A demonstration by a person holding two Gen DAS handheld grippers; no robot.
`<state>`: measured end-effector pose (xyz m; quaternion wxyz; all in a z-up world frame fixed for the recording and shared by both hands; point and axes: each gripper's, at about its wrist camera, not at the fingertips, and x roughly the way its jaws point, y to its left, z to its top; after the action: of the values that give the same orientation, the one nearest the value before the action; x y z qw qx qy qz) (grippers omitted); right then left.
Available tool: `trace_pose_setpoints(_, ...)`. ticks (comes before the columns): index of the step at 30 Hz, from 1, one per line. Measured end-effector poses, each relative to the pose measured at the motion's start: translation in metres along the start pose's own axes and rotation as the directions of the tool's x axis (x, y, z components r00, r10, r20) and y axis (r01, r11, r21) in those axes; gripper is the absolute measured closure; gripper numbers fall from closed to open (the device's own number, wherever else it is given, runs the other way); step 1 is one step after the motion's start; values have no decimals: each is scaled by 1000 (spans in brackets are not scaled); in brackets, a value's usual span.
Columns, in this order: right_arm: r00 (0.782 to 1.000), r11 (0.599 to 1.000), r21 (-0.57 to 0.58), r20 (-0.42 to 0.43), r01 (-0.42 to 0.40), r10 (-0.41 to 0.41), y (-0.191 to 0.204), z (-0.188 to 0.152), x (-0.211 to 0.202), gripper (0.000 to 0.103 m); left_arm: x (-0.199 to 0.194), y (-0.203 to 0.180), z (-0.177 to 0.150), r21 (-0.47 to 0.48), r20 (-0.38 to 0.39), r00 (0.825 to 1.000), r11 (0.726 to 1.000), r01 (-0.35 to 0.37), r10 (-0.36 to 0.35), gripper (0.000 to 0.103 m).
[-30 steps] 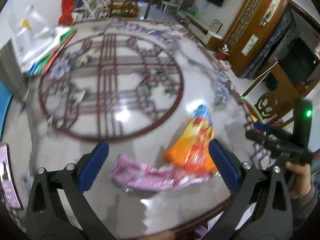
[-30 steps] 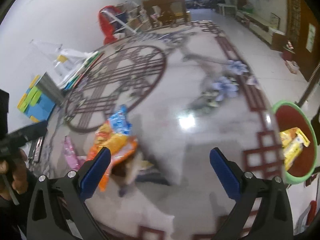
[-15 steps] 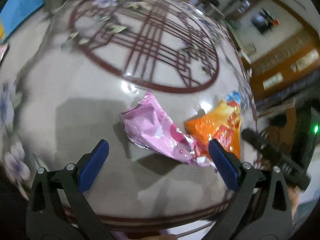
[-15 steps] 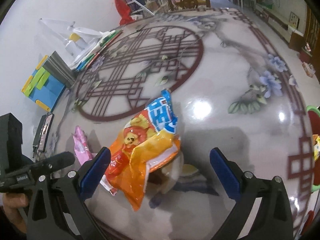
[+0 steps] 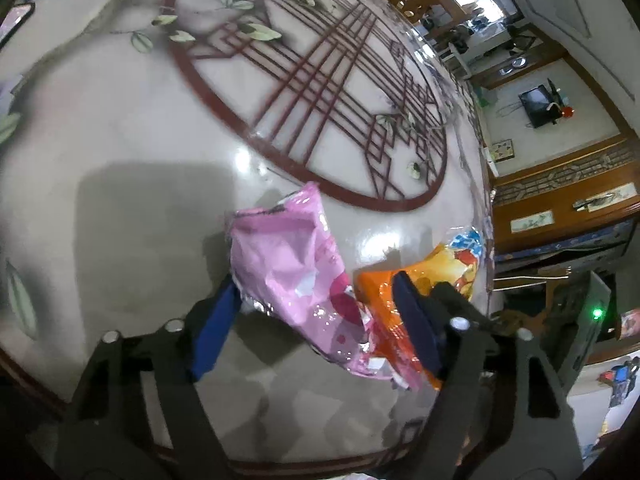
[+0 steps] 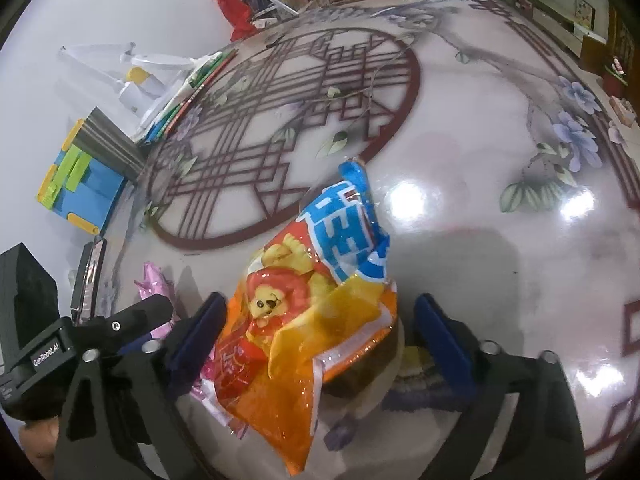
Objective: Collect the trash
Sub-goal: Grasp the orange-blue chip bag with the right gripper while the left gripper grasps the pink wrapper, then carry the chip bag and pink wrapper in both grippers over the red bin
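A pink foil wrapper lies on the round marble table near its front edge. My left gripper is open with its jaws either side of the wrapper's near end. An orange and blue snack bag lies beside the wrapper; it also shows in the left wrist view. My right gripper is open and straddles the orange bag. The pink wrapper peeks out left of the bag, behind the left gripper.
A blue and yellow box, a grey box, books and white plastic items sit at the table's far left edge. A phone lies near the left rim. Wooden furniture stands beyond the table.
Both grippers have moved down and closer to the trash. The left jaws now flank the pink wrapper, the right jaws flank the orange bag, and both jaw gaps have narrowed.
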<state>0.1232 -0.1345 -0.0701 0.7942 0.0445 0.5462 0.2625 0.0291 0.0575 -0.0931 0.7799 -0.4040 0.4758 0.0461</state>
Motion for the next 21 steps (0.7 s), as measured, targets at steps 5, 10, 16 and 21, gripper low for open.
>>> trace_pose_setpoints(5,1000,1000,-21,1,-13,13,6,1,6,29,5,-4,-1,21,-21,1000,1000,21,-20,54)
trace_pose_setpoints(10,1000,999,-30,6,-25,25,8,-1,6,32,11,-10,-4,65,-33,999,997,31,-28,70)
trace_pose_setpoints(16,999,999,-41,32,-30,31,9,0,-4,33,5,-13,-3,98,-24,999,995,34,-32,81)
trace_pose_setpoints(21,998,999,-47,63,-24,27,8,1,-19,33,-5,-25,-3,162,12,1000,987,11,-13,81)
